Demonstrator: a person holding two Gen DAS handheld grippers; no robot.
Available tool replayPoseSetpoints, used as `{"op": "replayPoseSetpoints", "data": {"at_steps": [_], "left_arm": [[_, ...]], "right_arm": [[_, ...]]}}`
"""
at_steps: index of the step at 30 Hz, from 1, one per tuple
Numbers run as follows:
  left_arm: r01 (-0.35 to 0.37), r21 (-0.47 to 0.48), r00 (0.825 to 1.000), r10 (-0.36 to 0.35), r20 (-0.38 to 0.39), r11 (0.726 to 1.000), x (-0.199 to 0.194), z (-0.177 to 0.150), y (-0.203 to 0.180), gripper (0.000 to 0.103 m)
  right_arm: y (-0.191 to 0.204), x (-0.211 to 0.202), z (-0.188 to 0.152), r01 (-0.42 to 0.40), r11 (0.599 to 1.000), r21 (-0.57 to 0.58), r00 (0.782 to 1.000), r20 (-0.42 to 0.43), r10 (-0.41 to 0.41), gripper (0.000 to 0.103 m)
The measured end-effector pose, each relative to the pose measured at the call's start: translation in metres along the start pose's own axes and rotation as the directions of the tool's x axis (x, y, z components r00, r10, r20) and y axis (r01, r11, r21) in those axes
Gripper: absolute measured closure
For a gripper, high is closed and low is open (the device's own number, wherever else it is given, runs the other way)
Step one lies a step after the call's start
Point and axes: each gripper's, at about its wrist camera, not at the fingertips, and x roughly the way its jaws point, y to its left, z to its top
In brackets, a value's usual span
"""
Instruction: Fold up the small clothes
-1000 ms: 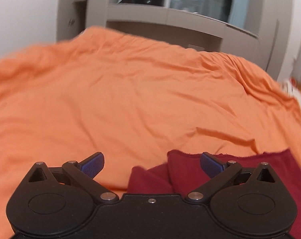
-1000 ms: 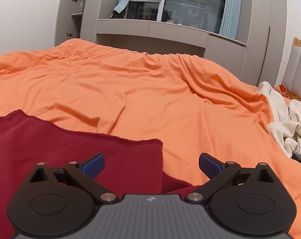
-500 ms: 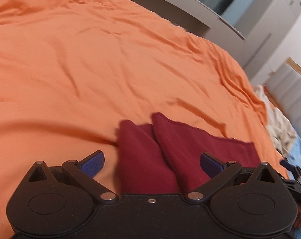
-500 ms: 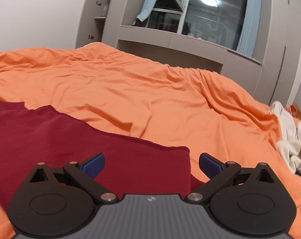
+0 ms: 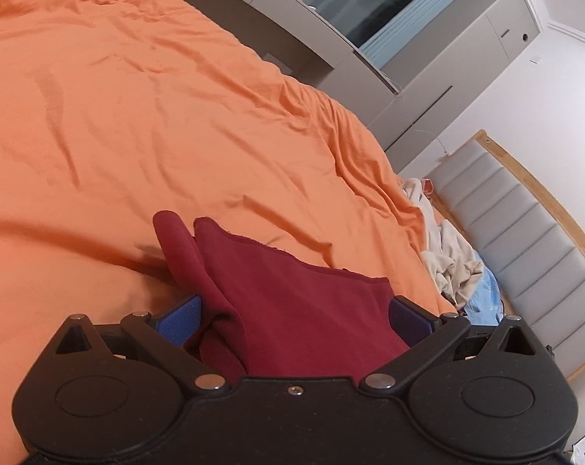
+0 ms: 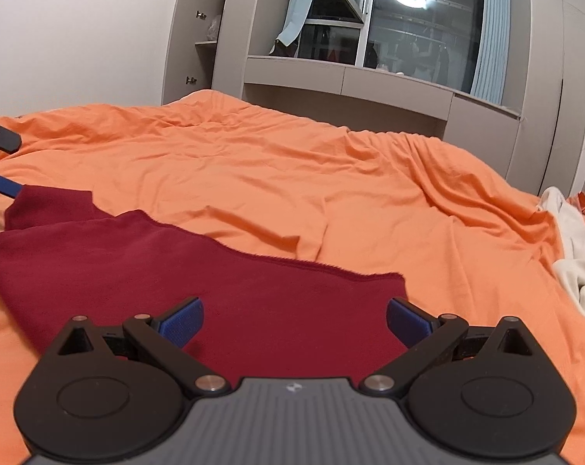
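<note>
One red garment [image 6: 222,283] between two wide-spread tools, left tool [image 5: 292,316] and right tool [image 6: 294,316]

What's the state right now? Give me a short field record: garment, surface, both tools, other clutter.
garment: dark red cloth lying on the bed, left end bunched into folds
surface: orange bedsheet, wrinkled
left tool: open, fingers either side of the bunched end
right tool: open, over the cloth's right part
clutter: cream clothes pile at the bed's right edge
</note>
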Motion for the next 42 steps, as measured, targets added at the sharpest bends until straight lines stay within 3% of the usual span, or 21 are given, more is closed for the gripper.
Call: {"op": "replayPoseSetpoints", "data": {"at_steps": [8,21,26,32,35,42], "left_arm": [[0.045,0.035,0.999,-0.045,-0.012,0.998,-0.002,-0.004,-0.01,0.001],[0.133,0.139,0.989,-0.124,-0.076,0.981,-0.005,-0.039,-0.044,0.001],[0.242,0.034,0.962,-0.235,-0.139,0.97,0.004,-0.059,-0.039,0.001],[0.306,-0.033,0.922,-0.305,-0.238,0.951,0.019,-0.075,-0.037,0.001],[0.286,-0.024,0.912,-0.28,-0.3,0.958,0.033,-0.086,-0.041,0.001],[0.185,-0.004,0.927,-0.176,-0.33,0.983,0.05,-0.093,-0.041,0.001]], "right_arm": [[0.009,0.001,-0.008,-0.035,0.999,0.026,0.998,-0.049,0.036,0.0],[0.014,-0.001,-0.01,-0.023,0.999,0.025,0.999,-0.047,0.024,0.0],[0.01,-0.001,-0.011,-0.015,0.999,0.038,0.999,-0.049,0.017,0.0],[0.011,-0.001,-0.012,-0.013,0.999,0.037,0.999,-0.053,0.015,0.0],[0.011,-0.001,-0.012,-0.014,0.999,0.04,0.998,-0.054,0.017,0.0],[0.012,0.001,-0.013,-0.014,0.999,0.043,0.998,-0.06,0.016,0.0]]}}
